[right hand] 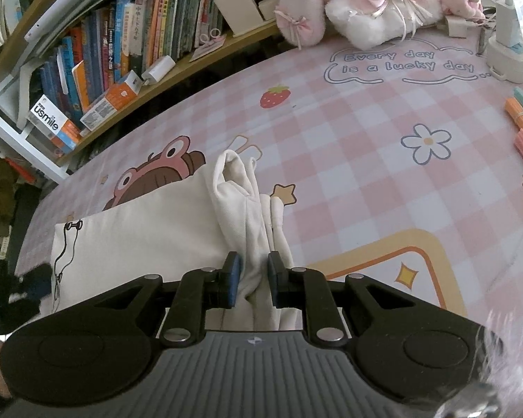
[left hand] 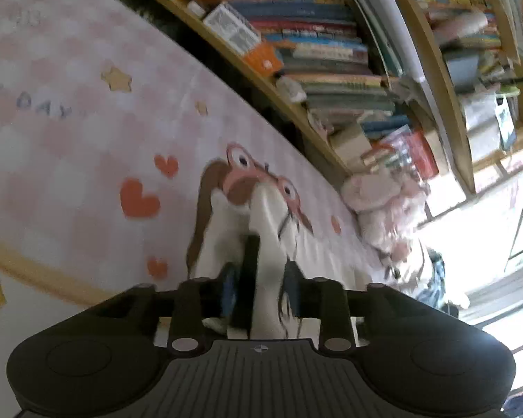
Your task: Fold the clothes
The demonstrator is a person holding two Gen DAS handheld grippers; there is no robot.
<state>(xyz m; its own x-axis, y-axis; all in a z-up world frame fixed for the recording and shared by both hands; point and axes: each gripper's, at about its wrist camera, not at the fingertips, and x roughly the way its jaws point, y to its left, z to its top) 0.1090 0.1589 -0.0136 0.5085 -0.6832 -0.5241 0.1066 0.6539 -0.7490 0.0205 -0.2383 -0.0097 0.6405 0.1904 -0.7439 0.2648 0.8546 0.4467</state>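
White garment bunched in right hand-held gripper, on pink checked tablecloth.

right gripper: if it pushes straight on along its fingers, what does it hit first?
The right gripper already pinches the bunched white garment, so more of that fold comes first, then probably the pink checked tablecloth. Depth is unclear.

The left wrist view is motion-blurred, so whether the left gripper's pads press the white garment cannot be told, while the garment's near edge hides behind the right gripper.
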